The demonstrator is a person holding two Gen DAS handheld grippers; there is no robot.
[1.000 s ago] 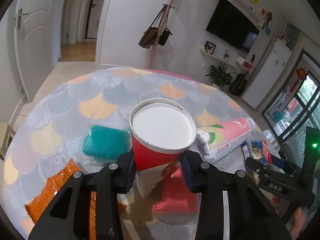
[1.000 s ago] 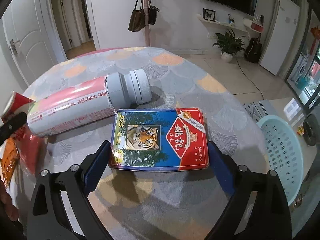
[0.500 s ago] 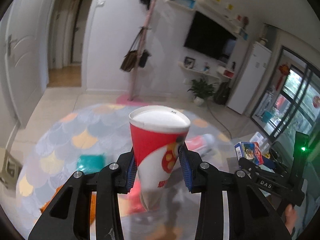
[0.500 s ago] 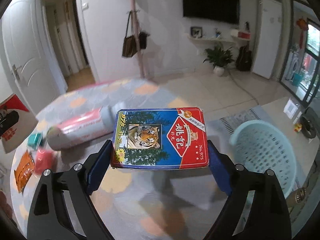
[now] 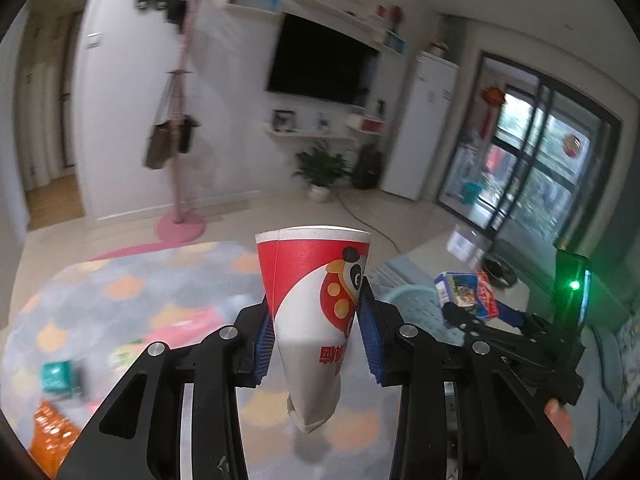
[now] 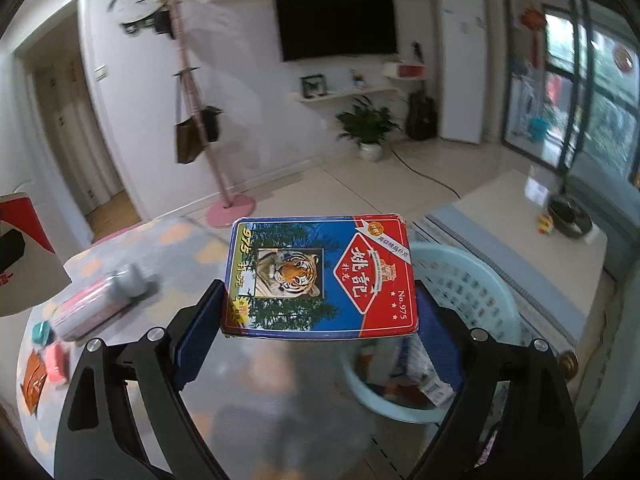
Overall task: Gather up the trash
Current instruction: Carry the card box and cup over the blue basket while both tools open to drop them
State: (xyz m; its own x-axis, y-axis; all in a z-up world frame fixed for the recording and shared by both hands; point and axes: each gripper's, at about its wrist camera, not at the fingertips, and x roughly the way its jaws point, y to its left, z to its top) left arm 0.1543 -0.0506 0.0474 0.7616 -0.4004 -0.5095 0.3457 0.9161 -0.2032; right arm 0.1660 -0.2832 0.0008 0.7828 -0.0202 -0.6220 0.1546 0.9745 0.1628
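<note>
The right gripper (image 6: 320, 312), jaws wide, clamps a flat tiger-print card box (image 6: 320, 276) by its 2 short sides, long axis running jaw to jaw. The pale blue basket (image 6: 460, 300) lies just beyond and below, right of the round table's edge (image 6: 240, 420), apparently clear above. The left gripper (image 5: 316, 344), narrowly set, pinches an upright red paper cup (image 5: 316, 300) over the table, farther from the basket.

The paper cup (image 5: 316, 312) is red and white with a cartoon panda-chicken figure. The card box (image 6: 320, 276) is blue and red (a tiger portrait among green trees). Pale turquoise basket (image 6: 472, 280); tablecloth (image 5: 120, 300) grey with orange scallops.
</note>
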